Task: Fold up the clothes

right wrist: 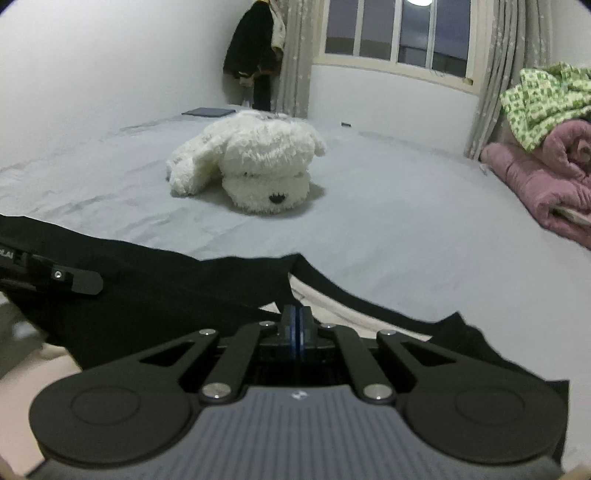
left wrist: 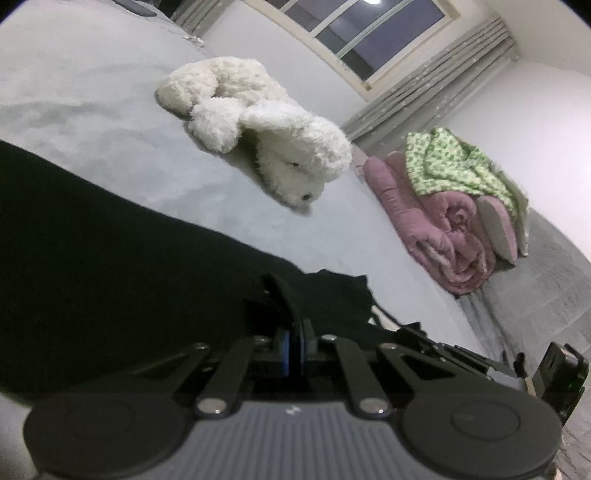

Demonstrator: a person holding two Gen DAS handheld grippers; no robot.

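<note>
Two hand-held grippers, left and right, each pinch one black, floppy garment; one plush dog lies near.

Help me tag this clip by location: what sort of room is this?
Most likely a bedroom. A wide grey sheeted surface, seemingly a bed, carries a white plush dog; rolled pink bedding lies at its edge, and a curtained window sits behind.

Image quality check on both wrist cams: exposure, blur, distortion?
Left wrist: dim indoor light, black garment crushed to featureless dark, strong fisheye tilt bends the window, plush dog soft. Right wrist: the same dimness, a ceiling-light reflection in the glass at the top, dog's face reasonably sharp, pink quilt smeared at the edge.
</note>
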